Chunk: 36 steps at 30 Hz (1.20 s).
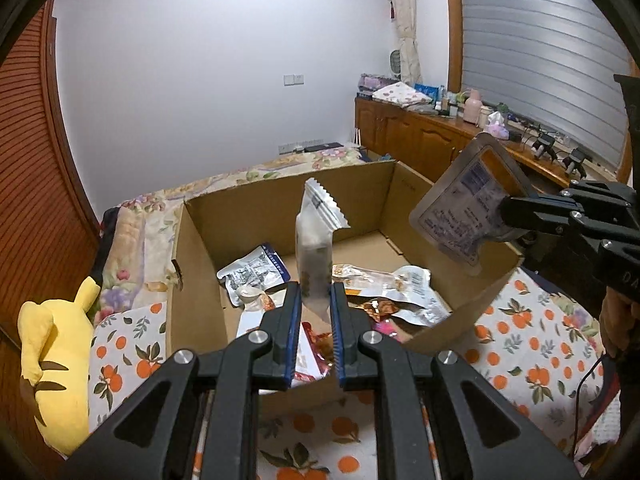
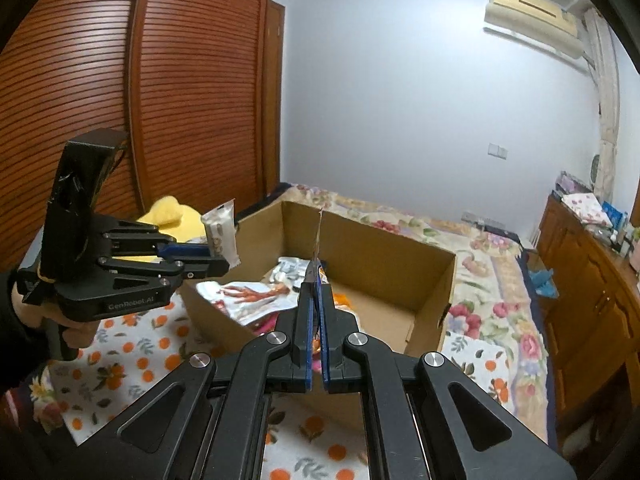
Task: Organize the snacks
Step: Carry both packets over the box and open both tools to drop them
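The left gripper (image 1: 316, 300) was clamped on a slim packet (image 1: 316, 236) standing upright, long axis vertical, above the box (image 1: 248, 208). The right gripper (image 2: 316, 292) pinched a flat pouch (image 1: 472, 208) over the box's right edge; loose snacks (image 1: 384, 292) lay below both.

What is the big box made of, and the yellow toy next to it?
The box looks like plain brown cardboard: matte walls, folded flaps, raw cut edges. The yellow toy looks like soft plush fabric, fuzzy and squashy, probably stuffed.
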{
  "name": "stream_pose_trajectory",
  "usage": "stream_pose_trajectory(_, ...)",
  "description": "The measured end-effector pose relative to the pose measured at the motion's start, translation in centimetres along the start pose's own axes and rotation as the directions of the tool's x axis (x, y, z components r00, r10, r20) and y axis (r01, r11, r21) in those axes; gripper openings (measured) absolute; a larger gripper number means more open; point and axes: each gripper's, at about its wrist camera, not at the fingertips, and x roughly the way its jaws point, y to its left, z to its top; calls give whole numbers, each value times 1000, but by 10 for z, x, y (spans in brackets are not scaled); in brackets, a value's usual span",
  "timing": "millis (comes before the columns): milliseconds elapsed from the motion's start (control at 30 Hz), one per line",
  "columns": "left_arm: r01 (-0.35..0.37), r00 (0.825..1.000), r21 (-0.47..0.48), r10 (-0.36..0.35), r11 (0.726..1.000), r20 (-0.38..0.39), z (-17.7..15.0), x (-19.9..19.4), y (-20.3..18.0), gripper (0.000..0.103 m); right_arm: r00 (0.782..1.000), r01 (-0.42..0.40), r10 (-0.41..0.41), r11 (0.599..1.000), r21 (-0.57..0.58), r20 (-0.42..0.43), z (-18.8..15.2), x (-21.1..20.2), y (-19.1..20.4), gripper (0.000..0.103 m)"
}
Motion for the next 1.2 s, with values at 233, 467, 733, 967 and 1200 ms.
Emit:
stream_pose_trajectory(233, -5, 1000, -4, 5, 1000, -30, 3, 28, 8, 12, 998, -14, 15, 1000, 14, -57, -6, 41, -12, 0)
stream_pose_trajectory(467, -8, 999, -17, 7, 1000, -46, 3, 41, 16, 15, 994, -36, 38, 999, 22, -100, -9, 72, -11, 0)
stream_pose_trajectory(733, -16, 999, -33, 14, 999, -49, 0, 42, 24, 18, 989, -66, 69, 998, 22, -134, -9, 92, -4, 0)
stream_pose_trajectory(967, -24, 999, -42, 22, 999, -48, -5, 41, 28, 19, 984, -76, 81, 996, 37, -159, -12, 100, 1, 2)
stream_pose_trajectory(1200, -32, 999, -44, 31, 998, -43, -8, 37, 26, 21, 985, -66, 74, 996, 56, -155, -14, 98, 0, 3)
